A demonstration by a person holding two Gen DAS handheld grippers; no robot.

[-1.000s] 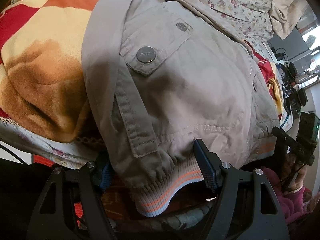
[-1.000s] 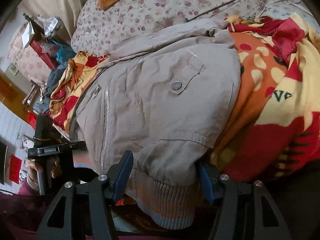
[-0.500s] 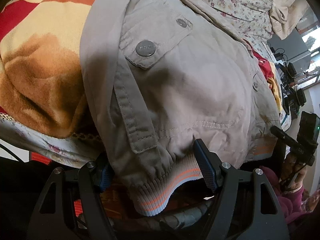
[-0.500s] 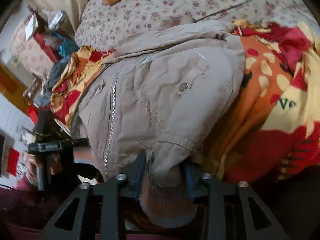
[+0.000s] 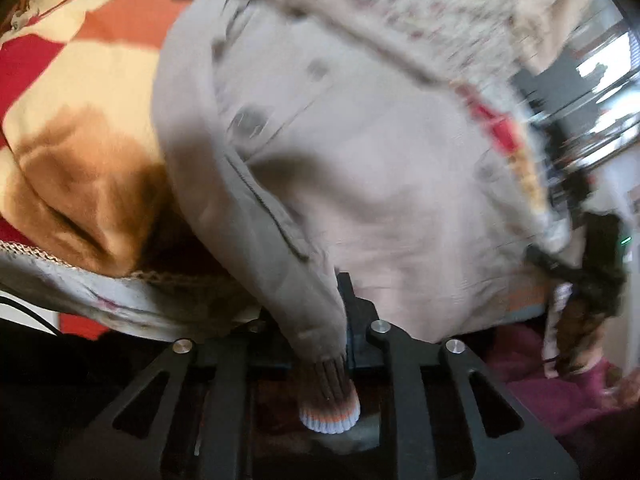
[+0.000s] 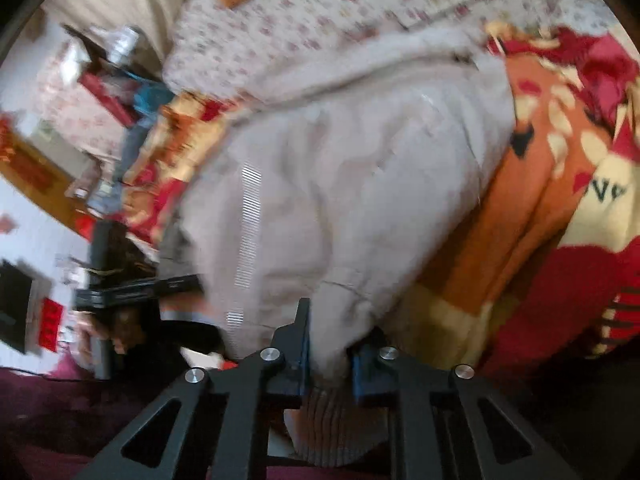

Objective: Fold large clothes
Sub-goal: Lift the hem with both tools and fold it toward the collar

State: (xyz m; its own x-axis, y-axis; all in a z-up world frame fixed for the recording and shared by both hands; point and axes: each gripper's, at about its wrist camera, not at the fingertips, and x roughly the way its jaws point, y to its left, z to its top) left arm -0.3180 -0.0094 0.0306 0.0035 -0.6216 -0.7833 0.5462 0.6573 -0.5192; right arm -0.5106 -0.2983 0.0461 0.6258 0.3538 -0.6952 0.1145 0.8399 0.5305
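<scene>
A beige jacket (image 5: pixel 380 184) with snap buttons, a front zipper and a ribbed striped hem lies spread on a bed. My left gripper (image 5: pixel 320 328) is shut on the jacket's bottom hem at its left corner; the ribbed band (image 5: pixel 330 404) sticks out below the jaws. My right gripper (image 6: pixel 330 344) is shut on the hem at the jacket's (image 6: pixel 352 184) other corner, with the ribbed band (image 6: pixel 332 428) bunched below the jaws. Both views are blurred by motion.
A red, orange and cream blanket (image 5: pixel 80 112) covers the bed under the jacket, also in the right wrist view (image 6: pixel 560 208). A floral quilt (image 6: pixel 340 12) lies beyond. Each view shows the other hand's gripper (image 6: pixel 132 288) at the bed's edge. Cluttered furniture (image 6: pixel 80 92) stands far left.
Both grippers went from open around the hem to shut on it; the right closed first, then the left. The fabric bunched between the jaws and both views now swing with motion blur.
</scene>
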